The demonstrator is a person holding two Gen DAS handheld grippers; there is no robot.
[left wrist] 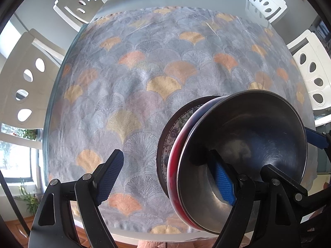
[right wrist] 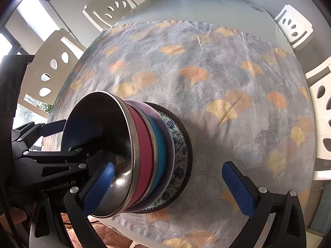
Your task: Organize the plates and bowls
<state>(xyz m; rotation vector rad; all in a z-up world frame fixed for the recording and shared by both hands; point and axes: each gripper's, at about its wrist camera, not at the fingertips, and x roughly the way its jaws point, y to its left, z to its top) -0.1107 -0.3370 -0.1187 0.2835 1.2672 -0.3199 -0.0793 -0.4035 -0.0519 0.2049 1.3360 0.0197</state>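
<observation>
White chairs point(left wrist: 31, 78) ring a glass surface point(right wrist: 186, 6) spread with a fan-patterned cloth point(left wrist: 144, 82). On the cloth, near its front edge, stands one stack: a steel bowl point(right wrist: 99, 144) atop red point(right wrist: 144, 155) and teal point(right wrist: 161, 155) bowls on a floral plate point(right wrist: 180, 159). Left claw point(left wrist: 167, 175) and right claw point(right wrist: 167, 188) both gape wide, each with one pad inside the steel bowl, gripping nothing.

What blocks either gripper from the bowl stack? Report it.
Nothing visible. Left gripper and right gripper are both open directly at the steel bowl topping the stack; only tablecloth surrounds it.
</observation>
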